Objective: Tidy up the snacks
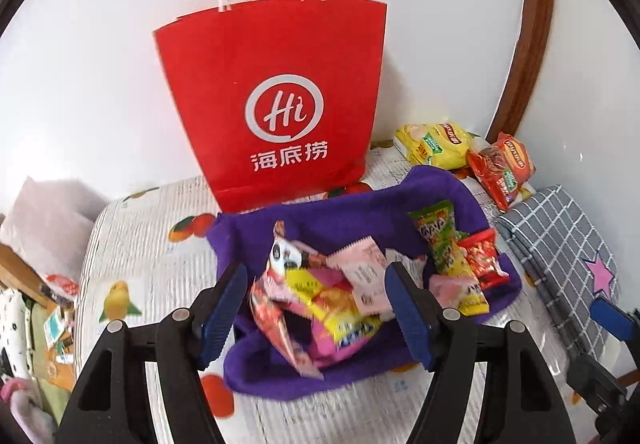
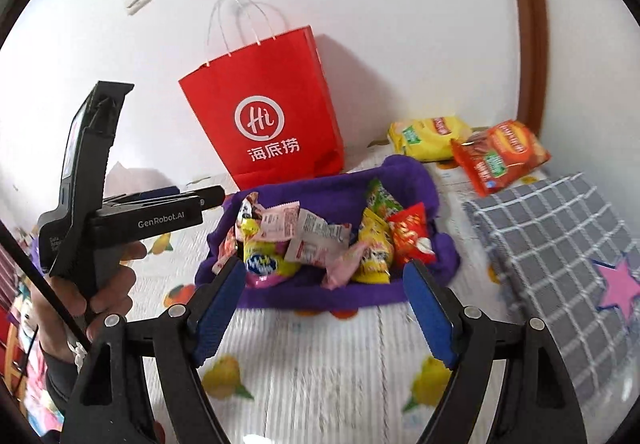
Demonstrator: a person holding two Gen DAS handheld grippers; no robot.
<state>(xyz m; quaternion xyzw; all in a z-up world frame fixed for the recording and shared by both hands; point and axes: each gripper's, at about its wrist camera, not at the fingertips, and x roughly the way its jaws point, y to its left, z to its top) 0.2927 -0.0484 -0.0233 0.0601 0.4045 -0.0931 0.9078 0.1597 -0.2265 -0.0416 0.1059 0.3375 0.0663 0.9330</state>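
Note:
A purple fabric basket [image 1: 344, 218] [image 2: 320, 296] sits on the fruit-print cover, filled with several small snack packets [image 1: 340, 308] [image 2: 312, 240] in pink, yellow, green and red. My left gripper [image 1: 316, 276] hovers over the basket's near side, open, with nothing pinched between its blue pads. In the right wrist view it shows side-on at the left, held by a hand [image 2: 100, 284]. My right gripper [image 2: 324, 268] is open in front of the basket, its fingers bare. Behind the basket a red paper bag [image 1: 276, 104] [image 2: 268, 124] stands upright against the wall.
A yellow chips bag [image 1: 436, 144] [image 2: 428, 136] and an orange-red chips bag [image 1: 500, 168] [image 2: 500, 156] lie at the back right. A folded grey checked cloth [image 1: 560, 244] [image 2: 560, 236] with a pink star lies to the right. Clutter [image 1: 40, 284] lies beyond the cover's left edge.

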